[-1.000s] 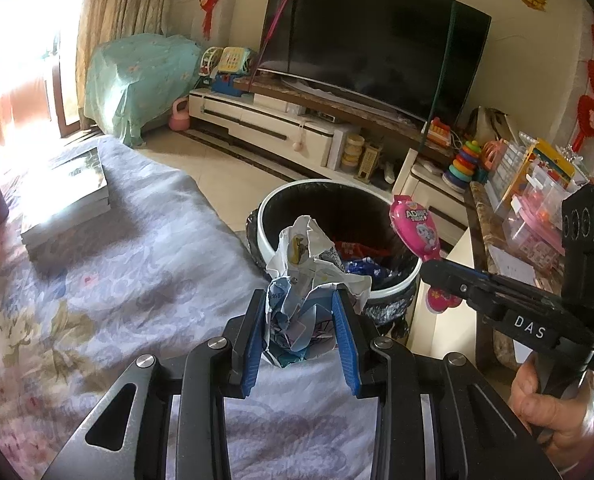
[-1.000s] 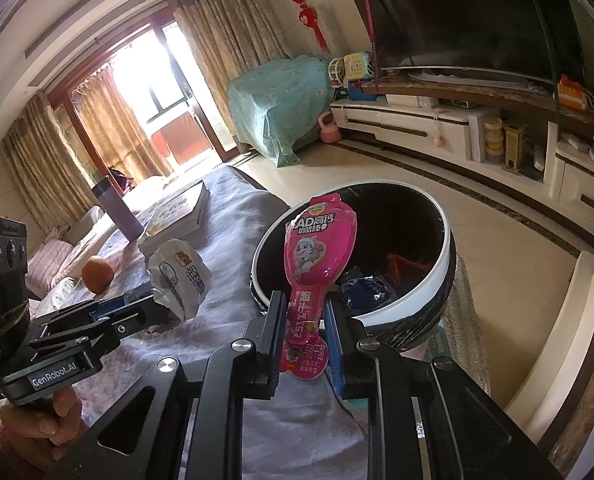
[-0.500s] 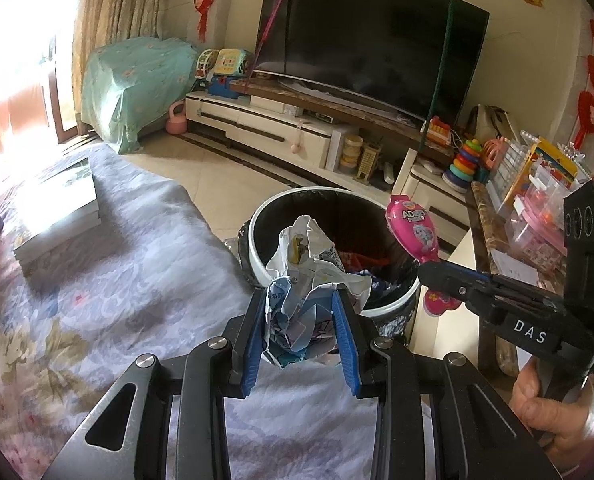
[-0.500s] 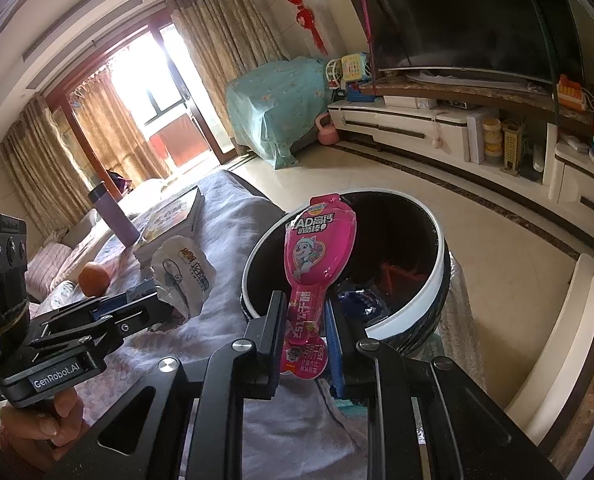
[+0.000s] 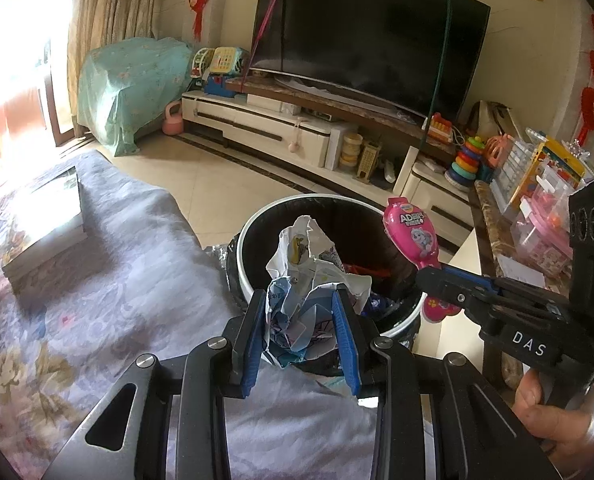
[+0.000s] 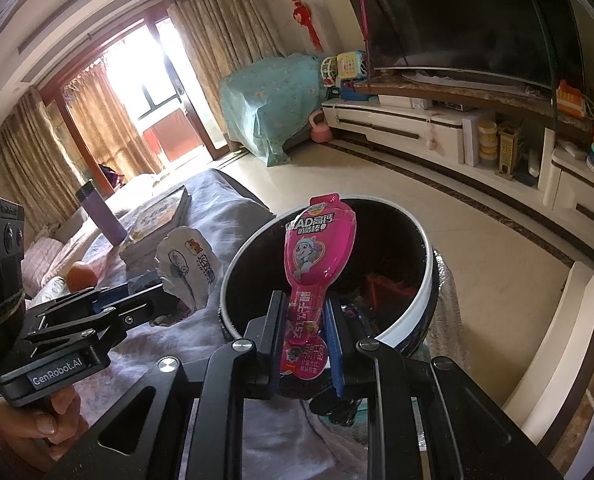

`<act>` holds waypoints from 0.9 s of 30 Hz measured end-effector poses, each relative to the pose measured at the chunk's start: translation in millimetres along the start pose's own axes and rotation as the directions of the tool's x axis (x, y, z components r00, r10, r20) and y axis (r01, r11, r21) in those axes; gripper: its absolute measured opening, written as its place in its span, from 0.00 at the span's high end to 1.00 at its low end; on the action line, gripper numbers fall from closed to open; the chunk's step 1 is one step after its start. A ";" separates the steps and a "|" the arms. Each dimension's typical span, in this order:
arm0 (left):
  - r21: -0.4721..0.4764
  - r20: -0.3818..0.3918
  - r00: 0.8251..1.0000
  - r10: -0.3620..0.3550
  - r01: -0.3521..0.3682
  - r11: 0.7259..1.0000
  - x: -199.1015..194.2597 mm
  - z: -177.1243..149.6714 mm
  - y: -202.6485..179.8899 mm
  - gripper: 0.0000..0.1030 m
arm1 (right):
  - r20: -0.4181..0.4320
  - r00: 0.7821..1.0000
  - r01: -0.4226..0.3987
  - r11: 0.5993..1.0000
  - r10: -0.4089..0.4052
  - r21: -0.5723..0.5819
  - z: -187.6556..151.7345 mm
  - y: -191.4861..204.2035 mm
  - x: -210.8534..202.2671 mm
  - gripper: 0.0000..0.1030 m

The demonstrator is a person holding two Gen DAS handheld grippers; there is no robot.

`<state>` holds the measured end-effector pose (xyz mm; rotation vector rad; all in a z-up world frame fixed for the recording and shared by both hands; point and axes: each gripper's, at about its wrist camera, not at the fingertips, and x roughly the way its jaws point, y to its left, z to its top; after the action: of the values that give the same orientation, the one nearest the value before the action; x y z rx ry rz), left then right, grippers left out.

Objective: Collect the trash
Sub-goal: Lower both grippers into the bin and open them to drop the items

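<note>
Both grippers have slid closer to the trash bin (image 5: 249,280) over the last second, so its white rim now sits just ahead of the fingertips and the stack of books (image 5: 45,232) has drifted off to the far left of the left gripper (image 5: 299,334). That gripper's blue pads are closed onto a crumpled white wrapper (image 5: 305,280), which sticks up between them and covers the near part of the bin's black-lined mouth. To its right, the right gripper (image 6: 303,338) is clamped narrowly on the stem of a pink snack packet (image 6: 317,248), whose wide printed end stands up over the bin's opening. Seen from the right gripper, the bin (image 6: 425,292) lies directly in front, with red and blue scraps at the bottom, probably earlier rubbish, though the dark liner makes them hard to read. Beneath both grippers spreads a pale flowered cloth (image 5: 109,312). An orange (image 6: 81,275) and a purple bottle (image 6: 101,216) rest well off to the left, beyond the left gripper. A bare hand (image 5: 553,420) grips the right gripper's handle.
</note>
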<state>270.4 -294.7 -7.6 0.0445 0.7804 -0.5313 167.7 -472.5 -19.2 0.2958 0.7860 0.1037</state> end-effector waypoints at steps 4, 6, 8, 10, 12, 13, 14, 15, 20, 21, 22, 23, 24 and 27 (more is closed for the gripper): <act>0.005 -0.004 1.000 0.002 -0.002 1.000 8.8 5.2 -2.1 0.70 | -0.005 1.000 0.008 1.000 -0.008 -0.002 4.0 -4.4 4.0 0.82; 0.001 -0.007 1.000 0.001 -0.001 1.000 12.9 7.5 -2.7 0.70 | -0.006 1.000 0.010 1.000 -0.010 -0.002 5.6 -6.7 5.9 0.82; -0.002 -0.010 1.000 0.002 -0.002 1.000 17.6 10.3 -2.1 0.70 | -0.009 1.000 0.015 1.000 -0.015 -0.003 7.4 -8.5 8.1 0.82; 0.000 -0.011 1.000 0.004 -0.004 1.000 21.8 12.4 -3.0 0.70 | -0.012 1.000 0.019 1.000 -0.019 -0.007 9.1 -10.1 10.5 0.82; 0.004 -0.012 1.000 0.005 -0.005 1.000 25.2 14.7 -3.9 0.70 | -0.016 1.000 0.024 1.000 -0.025 -0.010 10.4 -11.3 13.0 0.82; 0.005 -0.012 1.000 0.005 -0.005 1.000 26.0 15.5 -4.0 0.70 | -0.018 0.999 0.026 1.000 -0.026 -0.012 10.7 -11.8 13.9 0.82; 0.007 -0.012 1.000 0.005 -0.005 1.000 27.7 16.6 -4.5 0.70 | -0.020 0.999 0.028 1.000 -0.029 -0.013 11.2 -12.5 15.1 0.82; 0.008 -0.013 1.000 0.005 -0.005 1.000 29.0 16.9 -4.9 0.70 | -0.023 0.999 0.030 0.999 -0.030 -0.013 11.7 -13.5 16.5 0.82; 0.011 -0.021 1.000 0.005 -0.005 1.000 38.3 22.0 -5.3 0.69 | -0.039 0.999 0.036 0.999 -0.037 -0.017 15.0 -17.3 23.5 0.82; 0.011 -0.025 1.000 0.005 -0.004 1.000 40.7 22.7 -5.4 0.69 | -0.042 0.998 0.037 0.999 -0.038 -0.019 15.9 -17.6 24.9 0.82; 0.009 -0.029 1.000 0.004 -0.004 1.000 43.6 24.0 -5.8 0.69 | -0.047 0.998 0.038 0.999 -0.039 -0.021 16.2 -18.3 26.3 0.82; 0.007 -0.034 0.999 0.003 -0.003 1.000 46.1 24.7 -5.6 0.69 | -0.049 0.998 0.038 0.999 -0.039 -0.022 16.8 -19.1 27.5 0.82; 0.004 -0.038 0.999 0.002 -0.002 1.000 48.6 25.4 -5.7 0.69 | -0.052 0.998 0.040 0.999 -0.041 -0.024 17.0 -19.5 28.7 0.82; 0.002 -0.044 0.999 0.005 -0.005 1.000 54.9 27.8 -6.5 0.69 | -0.058 0.997 0.041 0.999 -0.042 -0.025 18.2 -21.7 31.2 0.82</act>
<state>317.8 -330.9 -24.1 0.0599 0.8225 -0.5278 202.2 -490.9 -34.8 0.2549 0.8478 0.0828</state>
